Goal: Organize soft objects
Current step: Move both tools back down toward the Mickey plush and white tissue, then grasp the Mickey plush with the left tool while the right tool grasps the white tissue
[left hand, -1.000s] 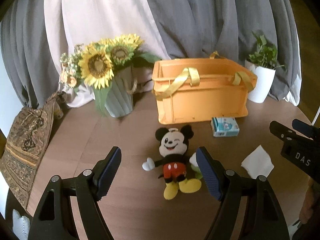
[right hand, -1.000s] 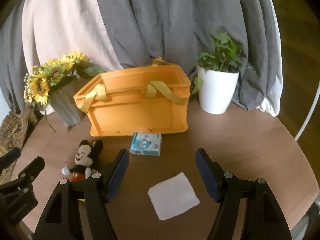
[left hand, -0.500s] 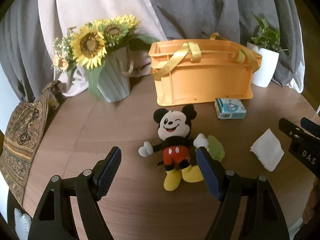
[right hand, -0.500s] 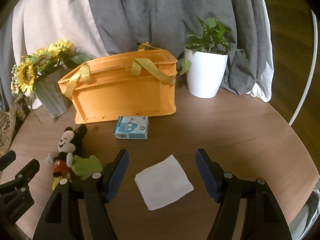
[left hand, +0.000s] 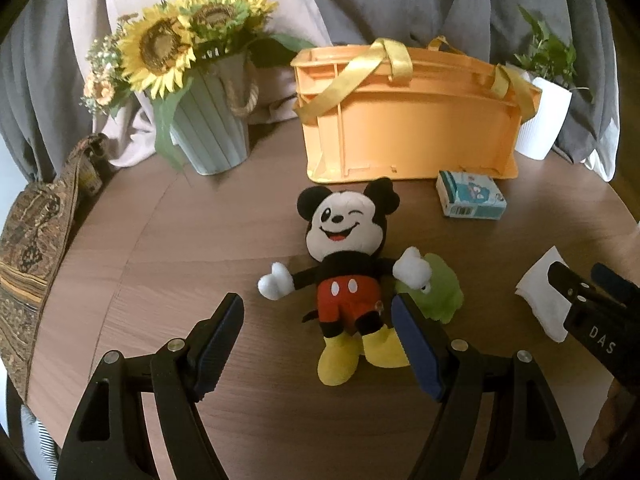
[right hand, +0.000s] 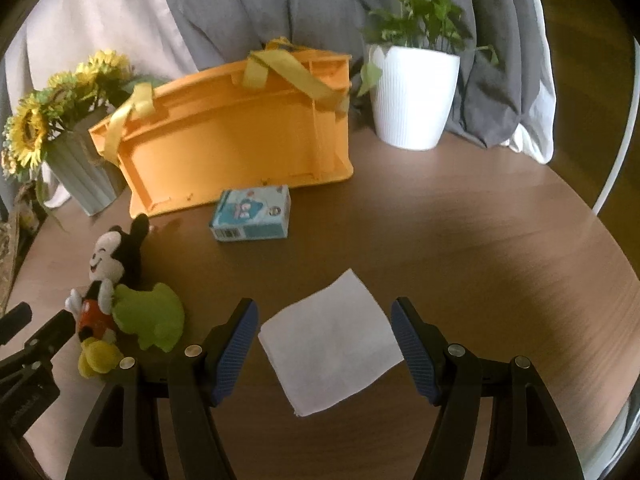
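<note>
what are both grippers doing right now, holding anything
left gripper: open, empty, over the mouse plush.
right gripper: open, empty, over the white cloth.

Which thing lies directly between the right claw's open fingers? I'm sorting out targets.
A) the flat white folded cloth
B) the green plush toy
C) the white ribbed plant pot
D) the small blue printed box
A: in the right wrist view the flat white folded cloth lies on the brown wooden table, framed by the right claw, untouched.
</note>
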`<state>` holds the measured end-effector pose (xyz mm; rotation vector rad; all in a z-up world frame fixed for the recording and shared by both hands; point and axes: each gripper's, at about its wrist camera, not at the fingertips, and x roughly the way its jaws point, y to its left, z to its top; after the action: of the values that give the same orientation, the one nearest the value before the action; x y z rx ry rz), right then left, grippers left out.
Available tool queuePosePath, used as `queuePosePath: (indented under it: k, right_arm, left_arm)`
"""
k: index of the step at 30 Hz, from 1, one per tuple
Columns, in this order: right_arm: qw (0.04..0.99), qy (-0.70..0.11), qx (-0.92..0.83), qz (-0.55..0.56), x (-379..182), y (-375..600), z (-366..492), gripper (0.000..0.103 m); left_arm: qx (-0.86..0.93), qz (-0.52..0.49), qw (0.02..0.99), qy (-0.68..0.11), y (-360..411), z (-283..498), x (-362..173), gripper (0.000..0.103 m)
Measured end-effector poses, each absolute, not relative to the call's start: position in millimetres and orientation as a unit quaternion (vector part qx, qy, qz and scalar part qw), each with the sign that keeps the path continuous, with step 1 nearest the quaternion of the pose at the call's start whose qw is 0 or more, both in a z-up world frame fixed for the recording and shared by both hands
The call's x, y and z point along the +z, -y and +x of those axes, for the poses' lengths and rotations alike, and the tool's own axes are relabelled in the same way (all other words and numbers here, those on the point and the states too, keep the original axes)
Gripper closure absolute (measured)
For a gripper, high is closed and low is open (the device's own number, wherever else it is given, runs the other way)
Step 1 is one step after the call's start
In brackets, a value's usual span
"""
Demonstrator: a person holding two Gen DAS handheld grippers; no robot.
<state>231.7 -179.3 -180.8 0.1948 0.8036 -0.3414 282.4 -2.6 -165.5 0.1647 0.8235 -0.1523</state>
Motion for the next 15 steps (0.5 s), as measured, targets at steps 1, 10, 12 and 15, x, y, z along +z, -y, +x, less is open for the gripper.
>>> queuePosePath:
  k: [1,10,12,15]
  right_arm:
    - [0.9,-0.392,-0.166,0.094,-183.6,179.2,232.4,0.033]
    - [0.894,-0.401,-0.171,0.102,-197.4,181.4,236.4,0.033]
    - [0.894,-0.401,-0.171,0.105,-200.0,182.6,237.3,0.033]
    - [0.892,-0.404,-0.172,0.107,-204.6,184.6,239.1,0.033]
  left_arm:
    - [-0.075,0.08,0.909,-0.402,2.8,283.3,-167.1,0.027]
    - [-0.082,0.078,0.9,-0.42,8.3,295.2,-181.7,0.029]
    - [-0.085,0.077,0.898,-0.425,9.7,297.6,-184.7,0.029]
    - [-0.088,0.078,0.895,-0.43,11.5,300.5,-189.0,0.03]
